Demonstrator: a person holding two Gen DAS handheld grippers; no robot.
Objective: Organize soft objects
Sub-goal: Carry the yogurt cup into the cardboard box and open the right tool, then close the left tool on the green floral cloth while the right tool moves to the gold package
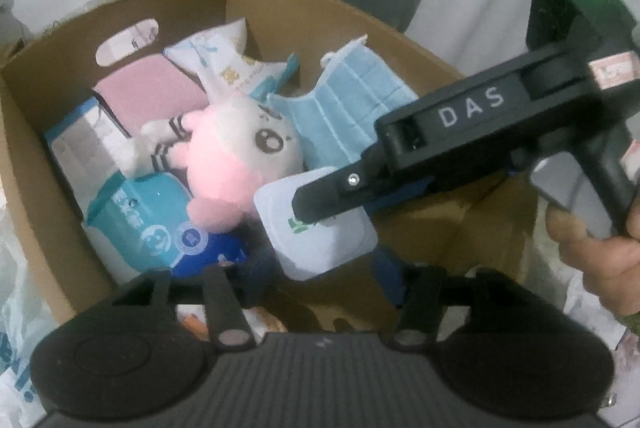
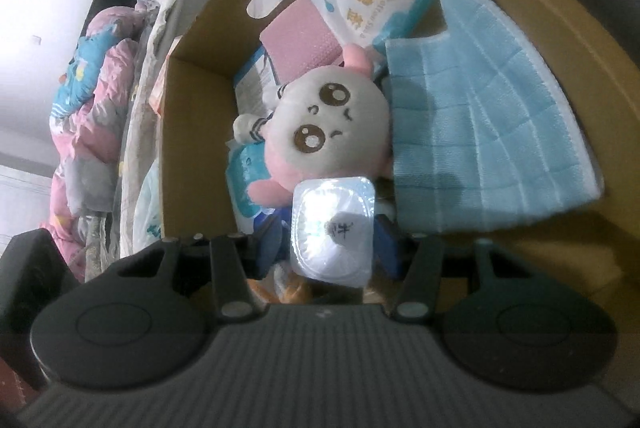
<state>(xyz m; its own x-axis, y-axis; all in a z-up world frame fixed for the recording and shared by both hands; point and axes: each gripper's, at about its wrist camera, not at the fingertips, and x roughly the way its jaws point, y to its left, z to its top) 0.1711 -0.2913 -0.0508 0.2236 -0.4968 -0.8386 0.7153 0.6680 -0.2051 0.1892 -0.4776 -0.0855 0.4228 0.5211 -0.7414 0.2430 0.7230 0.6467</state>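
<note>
Bedding and cartons crowd the room around an open cardboard box (image 1: 280,7), over whose near edge the right gripper (image 2: 332,228) is closed on a plastic-wrapped white pack (image 2: 334,228), while the left gripper (image 1: 316,280) hangs empty, fingers spread. That pack seems mid-placement. Next, I judge, it should lower beside the pink-and-white plush toy (image 1: 236,151) and blue quilted cloth (image 2: 480,131), then release.
</note>
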